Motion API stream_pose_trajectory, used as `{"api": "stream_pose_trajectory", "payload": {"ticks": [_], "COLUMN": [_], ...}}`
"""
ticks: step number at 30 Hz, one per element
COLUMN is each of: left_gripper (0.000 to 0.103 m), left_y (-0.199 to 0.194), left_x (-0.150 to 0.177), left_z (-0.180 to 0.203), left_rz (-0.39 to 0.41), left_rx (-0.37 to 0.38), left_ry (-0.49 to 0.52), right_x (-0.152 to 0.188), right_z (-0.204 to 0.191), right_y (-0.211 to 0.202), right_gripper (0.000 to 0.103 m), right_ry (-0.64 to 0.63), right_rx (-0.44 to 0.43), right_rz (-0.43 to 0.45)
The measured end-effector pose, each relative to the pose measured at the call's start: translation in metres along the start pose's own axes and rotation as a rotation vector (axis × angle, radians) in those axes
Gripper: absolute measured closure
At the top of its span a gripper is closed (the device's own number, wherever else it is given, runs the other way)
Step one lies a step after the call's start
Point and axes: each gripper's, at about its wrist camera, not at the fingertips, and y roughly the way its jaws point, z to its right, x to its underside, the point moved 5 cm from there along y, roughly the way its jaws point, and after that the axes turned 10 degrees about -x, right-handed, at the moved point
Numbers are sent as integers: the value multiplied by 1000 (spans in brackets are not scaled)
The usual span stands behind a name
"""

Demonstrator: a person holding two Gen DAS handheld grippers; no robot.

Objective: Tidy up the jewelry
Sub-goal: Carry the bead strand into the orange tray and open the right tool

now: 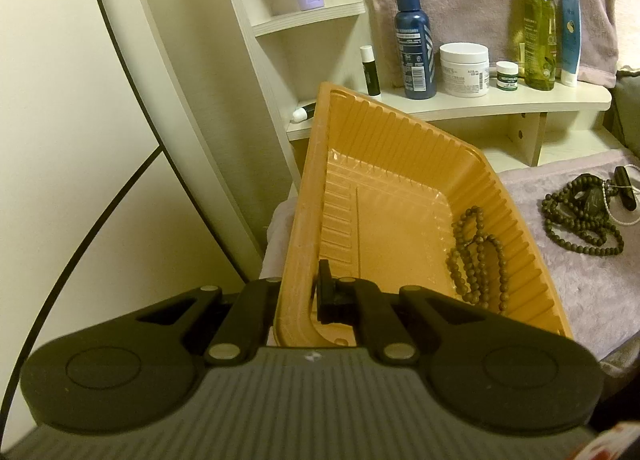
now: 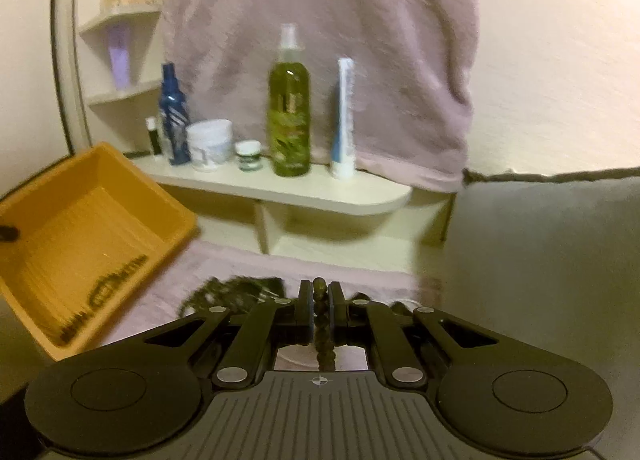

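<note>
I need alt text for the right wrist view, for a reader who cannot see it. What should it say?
The right gripper is shut on a strand of dark beads above a lilac cloth. At the left is a tilted orange tray with another bead strand inside. Behind, blurred bottles and jars stand on a cream shelf before a hanging lilac towel.

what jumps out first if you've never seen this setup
The orange tray dominates: tilted up off the mauve cloth, its rim pinched by the left gripper, with one bead strand lying inside. Next is the right gripper, shut on a dark bead string above a tangled pile of beads on the cloth. Behind, a row of bottles and jars lines the cream shelf.
</note>
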Motion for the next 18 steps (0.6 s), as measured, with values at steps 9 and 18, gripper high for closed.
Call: {"api": "stream_pose_trajectory", "payload": {"ticks": [9,18], "left_gripper": [99,99], "left_y": [0,0], "left_x": [-1,-2], "left_z": [0,0], "left_rz": [-2,-3], "left_rx": [4,9], "left_ry": [-5,-5], "right_x": [-10,-19], "right_z": [-95,-159], "right_y": [34,84], "right_gripper": [96,96], "right_ry": [-14,3], "right_rx": [-257,-436], "right_rz": [-20,-29]}}
